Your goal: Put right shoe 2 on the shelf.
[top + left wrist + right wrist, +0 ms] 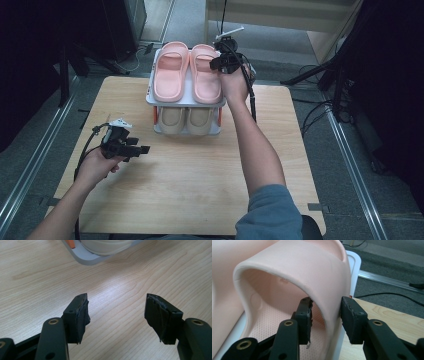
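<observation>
Two pink slippers lie side by side on the top shelf of a small white rack [186,103]. My right gripper [220,62] is at the right pink slipper [205,75], by its strap. In the right gripper view the right gripper [325,315] stands open astride the strap's side wall of that pink slipper [294,267], one jaw inside and one outside, with a slim gap at the inner pad. A beige pair [186,120] sits on the lower shelf. My left gripper [142,149] hovers open over bare table left of the rack; in its own view the left gripper [116,312] holds nothing.
The wooden table [190,180] stretches in front of the rack. In the left gripper view a corner of the rack [87,260] and a beige slipper [107,246] are just ahead. Grey floor, metal rails and cables surround the table.
</observation>
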Tool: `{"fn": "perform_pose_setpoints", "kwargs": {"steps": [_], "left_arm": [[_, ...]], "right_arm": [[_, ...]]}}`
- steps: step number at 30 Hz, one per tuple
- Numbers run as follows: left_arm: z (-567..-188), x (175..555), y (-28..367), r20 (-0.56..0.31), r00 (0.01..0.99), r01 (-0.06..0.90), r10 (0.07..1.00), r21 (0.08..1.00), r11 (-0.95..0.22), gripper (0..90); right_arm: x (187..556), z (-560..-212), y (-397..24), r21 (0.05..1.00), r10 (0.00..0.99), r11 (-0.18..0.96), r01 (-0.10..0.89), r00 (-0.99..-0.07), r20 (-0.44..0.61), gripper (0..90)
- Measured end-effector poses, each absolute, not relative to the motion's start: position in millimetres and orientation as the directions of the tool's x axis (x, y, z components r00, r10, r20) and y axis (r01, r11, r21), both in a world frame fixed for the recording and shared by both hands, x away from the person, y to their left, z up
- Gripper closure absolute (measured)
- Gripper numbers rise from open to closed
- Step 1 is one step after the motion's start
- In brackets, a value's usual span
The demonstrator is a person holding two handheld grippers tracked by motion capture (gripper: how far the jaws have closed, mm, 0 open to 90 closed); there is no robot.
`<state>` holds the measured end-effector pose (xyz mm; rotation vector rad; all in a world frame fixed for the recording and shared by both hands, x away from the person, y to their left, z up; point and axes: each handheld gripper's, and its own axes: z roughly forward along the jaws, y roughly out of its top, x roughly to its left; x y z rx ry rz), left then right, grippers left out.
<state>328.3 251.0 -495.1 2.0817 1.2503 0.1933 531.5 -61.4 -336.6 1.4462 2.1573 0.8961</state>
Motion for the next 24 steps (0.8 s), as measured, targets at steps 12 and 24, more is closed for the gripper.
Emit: {"fn": "perform_pose_setpoints", "kwargs": {"steps": [12, 24], "left_arm": [[-494.7, 327.8, 250.0, -0.208, 0.538, 0.712, 0.817, 0.631, -0.308, 35.9], [-495.8, 328.6, 248.2, -0.205, 0.543, 0.714, 0.814, 0.624, -0.319, 35.9]], "right_arm": [[513.9, -333.6, -56.8, 0.712, 0.895, 0.292, 0.639, -0.445, 0.033, 57.5], [507.5, -336.5, -66.9, 0.731, 0.880, 0.247, 0.636, -0.463, 0.105, 56.9]]}}
